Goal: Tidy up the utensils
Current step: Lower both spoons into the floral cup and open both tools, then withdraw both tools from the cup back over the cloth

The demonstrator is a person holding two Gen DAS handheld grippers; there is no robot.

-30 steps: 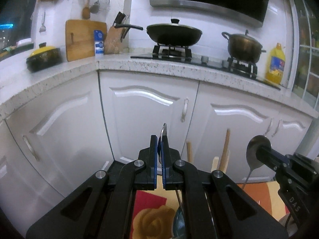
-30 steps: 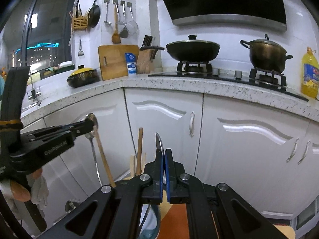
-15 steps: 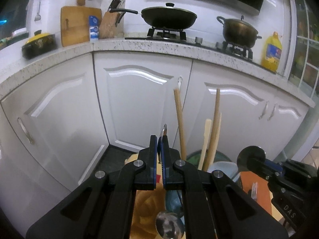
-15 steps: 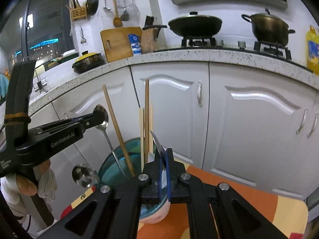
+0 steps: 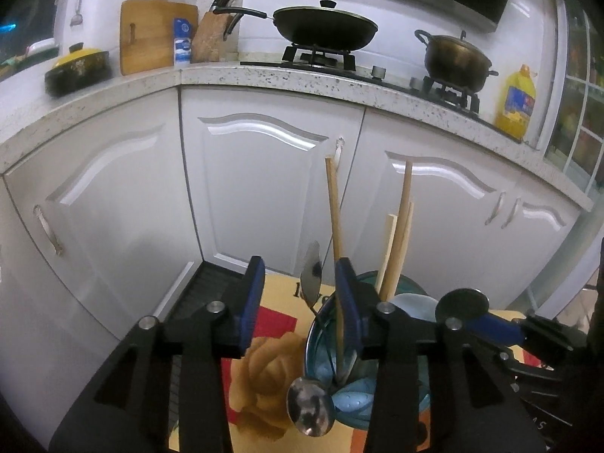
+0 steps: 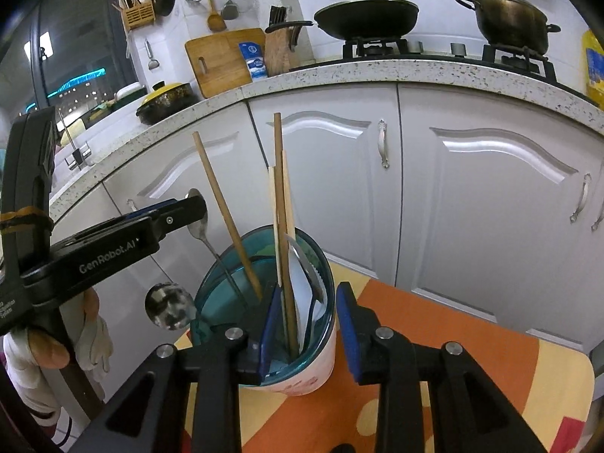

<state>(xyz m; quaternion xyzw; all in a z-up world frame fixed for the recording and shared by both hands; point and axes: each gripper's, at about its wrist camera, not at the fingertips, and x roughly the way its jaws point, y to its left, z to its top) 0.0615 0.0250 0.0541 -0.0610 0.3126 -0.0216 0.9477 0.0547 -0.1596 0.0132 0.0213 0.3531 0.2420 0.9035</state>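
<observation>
Both sets of jaws have sprung apart since half a second ago, when each was pinched on a utensil. My left gripper (image 5: 298,283) now stands spread, nothing between its blue pads, and the metal spoon (image 5: 310,407) it carried sits handle-down in the teal bowl (image 5: 315,343), its round head hanging out over the near rim. My right gripper (image 6: 309,315) is spread too, its pads either side of the bowl's near rim, touching nothing that I can see.

Looking into the bowl from the right wrist: one brown chopstick (image 6: 226,215) leans left, another brown stick (image 6: 279,204) stands nearly upright with pale wooden sticks (image 6: 271,219) tight against it, and a white-bladed utensil (image 6: 302,283) rests against the right inner wall. A second spoon (image 6: 197,222) pokes up at the left side, just behind the left gripper's fingertip; I can't tell whether it touches the pad.

That bowl sits in a white cup-like holder (image 6: 298,377) at the left edge of the orange and yellow tablecloth (image 6: 434,324). Behind, white cabinets (image 6: 472,207) run under the speckled counter (image 6: 415,71), which carries a wok (image 6: 366,19) and a pot (image 6: 509,22).
</observation>
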